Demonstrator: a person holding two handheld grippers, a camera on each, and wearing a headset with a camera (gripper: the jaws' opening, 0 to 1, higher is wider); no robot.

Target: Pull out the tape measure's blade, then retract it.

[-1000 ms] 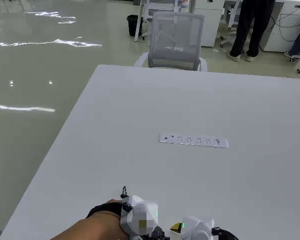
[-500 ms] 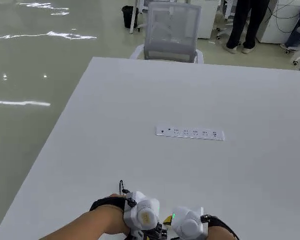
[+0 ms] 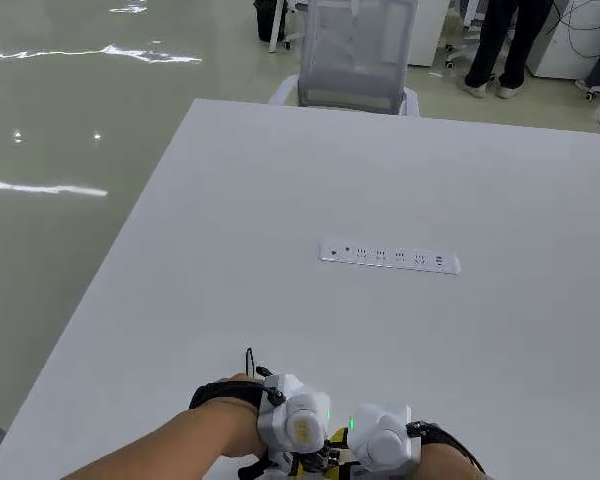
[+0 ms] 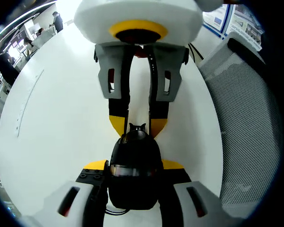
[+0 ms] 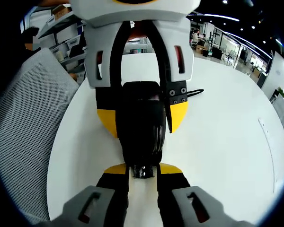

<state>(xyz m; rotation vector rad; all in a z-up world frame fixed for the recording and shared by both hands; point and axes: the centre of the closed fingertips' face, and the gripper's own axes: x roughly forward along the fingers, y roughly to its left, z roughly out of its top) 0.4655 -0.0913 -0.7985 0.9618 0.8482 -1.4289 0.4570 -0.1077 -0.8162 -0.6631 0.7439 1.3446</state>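
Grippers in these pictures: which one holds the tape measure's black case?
The left gripper clamps the black tape measure case between its jaws; the right gripper, facing it, only pinches the small metal hook at the blade's end.

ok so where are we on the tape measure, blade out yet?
Done: both grips look set. The left gripper is shut on the tape measure, the right gripper on its end hook. In hand: the hook sits at the case mouth, with no blade length showing between the grippers. Left, by the look of it: the pull-out, then the retract.
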